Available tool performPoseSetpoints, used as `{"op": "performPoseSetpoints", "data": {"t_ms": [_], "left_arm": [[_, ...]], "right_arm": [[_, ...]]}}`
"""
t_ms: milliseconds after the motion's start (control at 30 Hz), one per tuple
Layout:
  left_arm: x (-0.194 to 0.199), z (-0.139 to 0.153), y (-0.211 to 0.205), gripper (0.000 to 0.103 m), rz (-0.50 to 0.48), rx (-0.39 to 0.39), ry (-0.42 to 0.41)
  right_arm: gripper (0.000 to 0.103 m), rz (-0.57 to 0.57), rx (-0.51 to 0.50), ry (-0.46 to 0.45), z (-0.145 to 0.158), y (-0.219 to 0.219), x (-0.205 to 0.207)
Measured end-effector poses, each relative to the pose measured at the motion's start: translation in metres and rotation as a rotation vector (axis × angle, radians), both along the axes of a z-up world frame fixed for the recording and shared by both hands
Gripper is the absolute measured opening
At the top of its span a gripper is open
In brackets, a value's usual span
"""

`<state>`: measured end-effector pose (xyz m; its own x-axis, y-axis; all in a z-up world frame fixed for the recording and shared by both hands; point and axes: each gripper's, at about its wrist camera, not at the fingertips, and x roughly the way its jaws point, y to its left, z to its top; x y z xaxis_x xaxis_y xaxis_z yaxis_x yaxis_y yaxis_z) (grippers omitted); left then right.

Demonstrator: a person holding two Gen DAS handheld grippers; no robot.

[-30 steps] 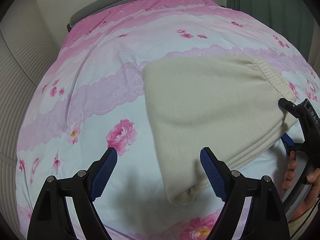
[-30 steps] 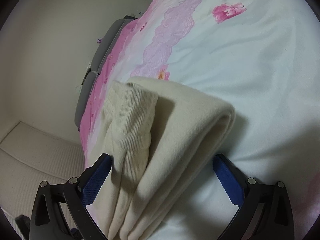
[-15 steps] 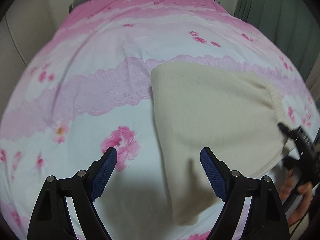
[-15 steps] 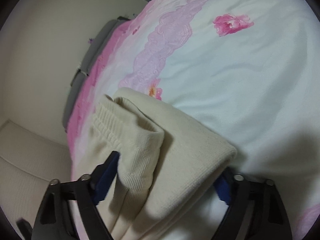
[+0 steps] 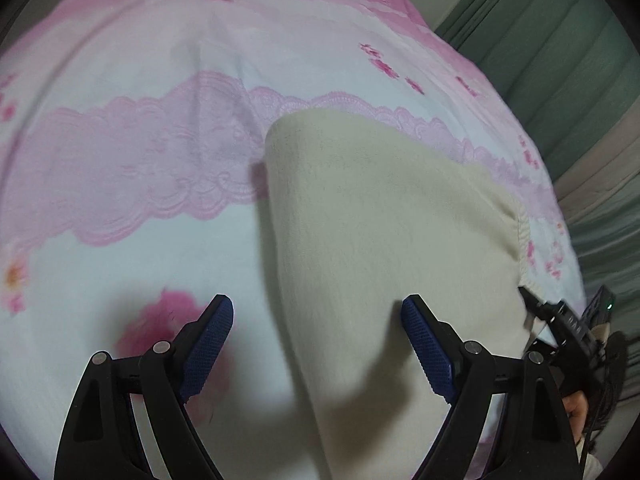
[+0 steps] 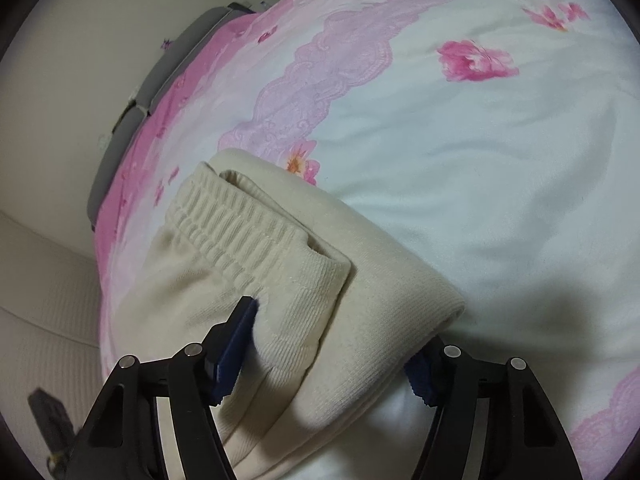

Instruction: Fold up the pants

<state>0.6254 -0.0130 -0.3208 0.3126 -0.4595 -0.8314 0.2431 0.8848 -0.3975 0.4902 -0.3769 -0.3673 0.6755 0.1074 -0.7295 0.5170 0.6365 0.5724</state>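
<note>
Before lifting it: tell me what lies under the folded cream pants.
The cream pants rest on a pink floral bedsheet, visible all around them. The covered part of the sheet cannot be seen.

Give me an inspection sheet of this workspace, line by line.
Surface: bed with pink floral sheet.
Job's things: cream pants, folded in layers, waistband on top.
Clutter: nothing seen.
Grippers: left hand-held gripper open over the pants' edge; right hand-held gripper has just been closing, pads pressing the folded stack.
Cables: dark cable by the right hand.
Surroundings: green curtain, grey headboard, pale wall.
</note>
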Motion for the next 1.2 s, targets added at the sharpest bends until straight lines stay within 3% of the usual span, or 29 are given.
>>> {"op": "performPoseSetpoints", "data": {"t_ms": [200, 400, 567, 667, 900, 1067, 1200], "left_arm": [[0.024, -0.014, -0.017, 0.085, -0.051, -0.076, 0.022], [0.042, -0.025, -0.027, 0.074, -0.062, -0.179, 0.056], [0.056, -0.033, -0.025, 0.06, -0.051, -0.271, 0.111], [0.063, -0.036, -0.025, 0.058, -0.039, -0.313, 0.144], [0.078, -0.046, -0.034, 0.057, -0.013, -0.299, 0.218], [0.074, -0.025, -0.035, 0.036, -0.027, -0.25, 0.219], [0.066, 0.0, -0.039, 0.032, -0.065, -0.186, 0.197]], "right_arm": [[0.067, 0.01, -0.023, 0.024, 0.002, 0.001, 0.003], [0.067, 0.013, -0.017, 0.029, 0.003, 0.0, 0.005], [0.067, 0.015, -0.048, 0.03, 0.005, 0.005, 0.01], [0.067, 0.018, -0.08, 0.03, 0.007, 0.008, 0.013], [0.067, 0.028, -0.116, 0.035, 0.009, 0.01, 0.02], [0.052, 0.052, -0.101, 0.042, 0.017, 0.01, 0.023], [0.043, 0.083, -0.145, 0.042, 0.036, 0.018, 0.02]]}}
